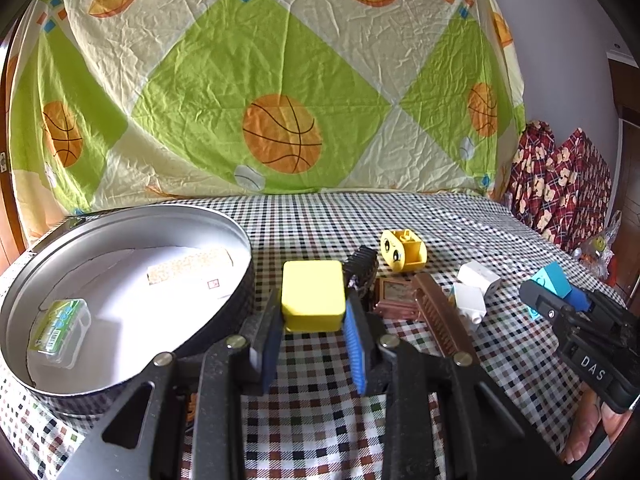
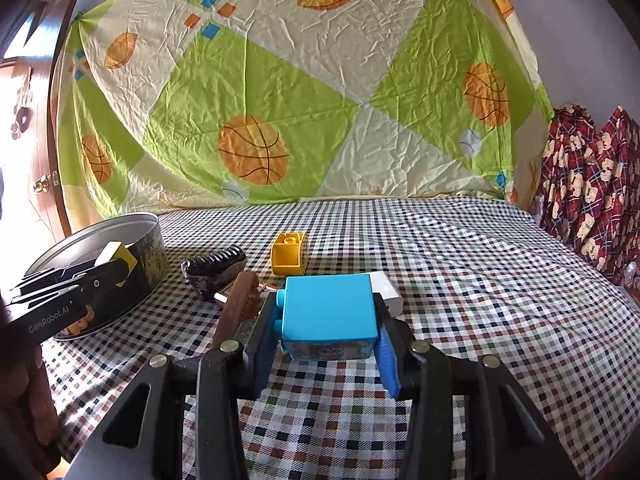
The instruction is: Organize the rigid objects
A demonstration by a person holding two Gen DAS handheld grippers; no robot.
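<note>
Yellow plastic, a rounded block (image 1: 313,294), sits clamped between the fingers of the left gripper (image 1: 314,322), raised just beside the rim of the round metal tin (image 1: 224,216). To land it well I'd carry it clear over that rim and lower it onto the bare white liner before letting go, away from the small green case (image 1: 60,330) already lying inside. The right gripper (image 2: 328,334) is closed on a blue toy brick (image 2: 329,310), held above the checked table (image 2: 480,280), and should wait its turn so the two don't crowd the tin.

Left on the cloth are a yellow brick with a cartoon face (image 1: 402,250), two white bricks (image 1: 474,286), a brown comb-like piece (image 1: 440,316) and a dark ribbed thing (image 1: 362,266) that I can't identify. A small brown framed piece (image 1: 394,294) is partly hidden by the comb. The tin's near wall is cut off by the gripper's frame, and the blue brick's printed face is too blurred to read.
</note>
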